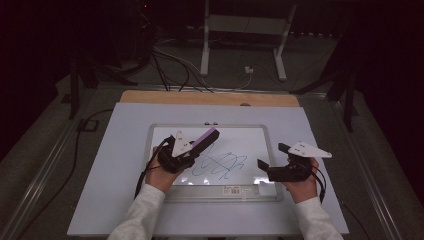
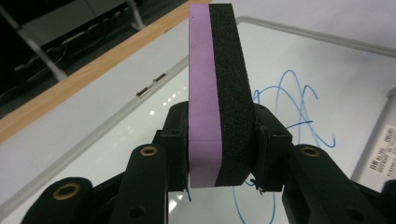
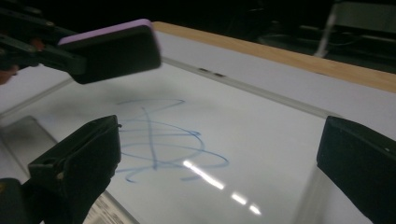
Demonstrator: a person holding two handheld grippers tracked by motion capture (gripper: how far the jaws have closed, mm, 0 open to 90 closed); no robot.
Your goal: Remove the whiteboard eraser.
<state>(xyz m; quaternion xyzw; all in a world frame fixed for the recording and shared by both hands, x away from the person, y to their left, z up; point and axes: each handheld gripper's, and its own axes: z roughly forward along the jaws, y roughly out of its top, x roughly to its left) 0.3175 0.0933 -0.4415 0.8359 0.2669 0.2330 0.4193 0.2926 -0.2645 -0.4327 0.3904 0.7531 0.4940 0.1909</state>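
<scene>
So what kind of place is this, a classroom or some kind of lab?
Most likely a lab or recording workspace, not a classroom: a whiteboard with a blue scribble lies flat on a table, cables trail across the dark floor, and a bare metal stand is behind.

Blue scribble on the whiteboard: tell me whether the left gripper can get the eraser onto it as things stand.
Probably yes. The left gripper holds the eraser clamped just above the blue scribble, and nothing lies between them on the whiteboard. The right gripper sits off to the side, fingers open.
</scene>
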